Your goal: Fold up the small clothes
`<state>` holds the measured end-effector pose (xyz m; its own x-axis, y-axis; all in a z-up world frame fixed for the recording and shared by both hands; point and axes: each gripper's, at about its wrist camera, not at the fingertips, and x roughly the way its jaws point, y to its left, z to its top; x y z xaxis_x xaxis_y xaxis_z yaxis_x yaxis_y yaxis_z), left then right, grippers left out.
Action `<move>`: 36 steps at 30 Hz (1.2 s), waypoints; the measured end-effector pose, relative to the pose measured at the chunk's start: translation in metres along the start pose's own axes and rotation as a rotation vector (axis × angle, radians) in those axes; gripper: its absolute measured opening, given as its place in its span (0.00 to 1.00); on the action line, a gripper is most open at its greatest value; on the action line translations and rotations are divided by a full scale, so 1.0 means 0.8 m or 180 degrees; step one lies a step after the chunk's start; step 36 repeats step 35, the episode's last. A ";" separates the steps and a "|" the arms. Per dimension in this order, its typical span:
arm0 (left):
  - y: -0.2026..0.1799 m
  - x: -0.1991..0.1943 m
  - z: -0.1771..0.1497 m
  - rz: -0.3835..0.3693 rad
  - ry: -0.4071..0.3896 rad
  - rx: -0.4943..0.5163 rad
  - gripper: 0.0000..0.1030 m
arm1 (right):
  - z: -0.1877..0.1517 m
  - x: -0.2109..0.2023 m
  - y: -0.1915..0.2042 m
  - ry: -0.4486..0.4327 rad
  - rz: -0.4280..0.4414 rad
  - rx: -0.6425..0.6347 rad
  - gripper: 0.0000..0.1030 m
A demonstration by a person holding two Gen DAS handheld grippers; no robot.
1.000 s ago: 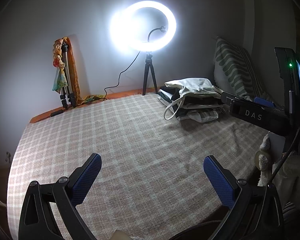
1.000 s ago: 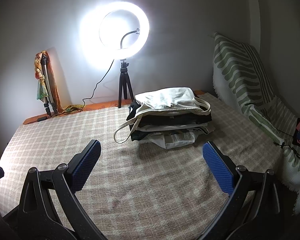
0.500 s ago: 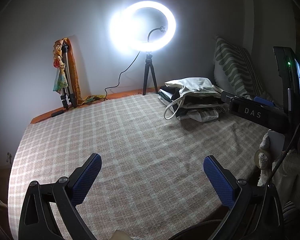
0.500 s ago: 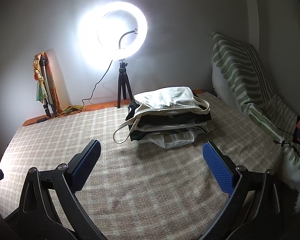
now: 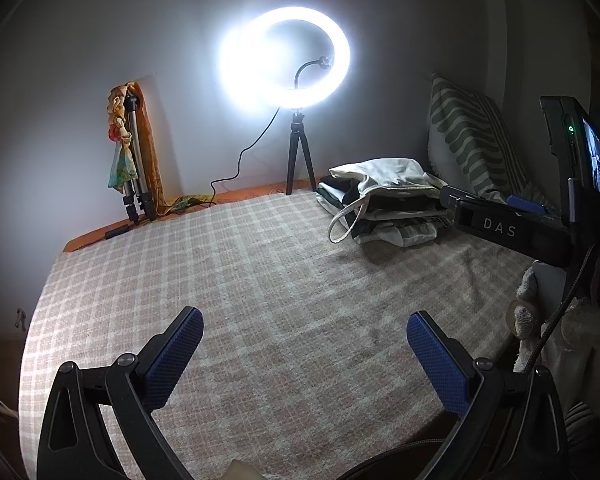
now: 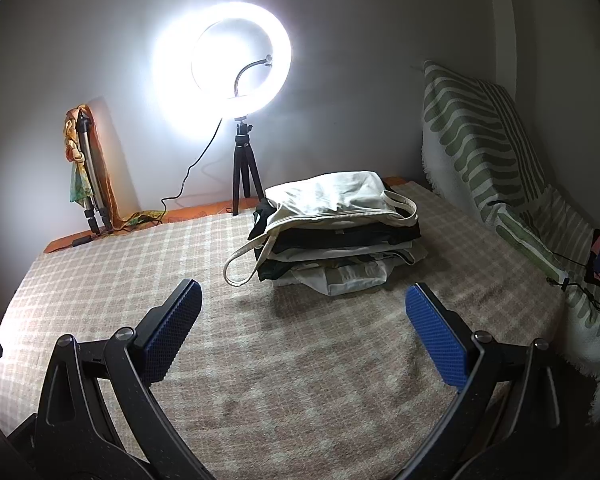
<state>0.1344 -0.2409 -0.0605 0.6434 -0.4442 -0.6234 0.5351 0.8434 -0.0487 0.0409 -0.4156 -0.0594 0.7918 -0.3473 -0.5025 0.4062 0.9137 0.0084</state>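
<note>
lower garments in the clothes stack (image 6: 332, 256) mostly covered, striped blanket (image 6: 500, 184) cut off

Left gripper (image 5: 305, 338) fingers spread wide and empty, hovering above the bed, right gripper (image 6: 303, 310) likewise spread, empty, level beside it

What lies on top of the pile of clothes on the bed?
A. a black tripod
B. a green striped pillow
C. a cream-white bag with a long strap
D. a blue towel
C: a cream-white bag covers the pile of clothes, its strap looping down onto the checked bedcover.
</note>
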 end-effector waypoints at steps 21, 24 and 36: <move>-0.002 -0.004 0.000 0.0052 -0.0034 0.0046 0.99 | -0.001 0.001 0.001 0.0013 -0.0003 0.0003 1.00; -0.003 -0.004 -0.001 0.0101 -0.0064 0.0051 0.99 | -0.004 0.001 0.001 0.0015 -0.0010 0.0006 1.00; -0.010 0.004 -0.002 0.0091 -0.0055 0.0058 0.99 | -0.012 0.003 -0.003 0.0041 -0.0007 0.0033 1.00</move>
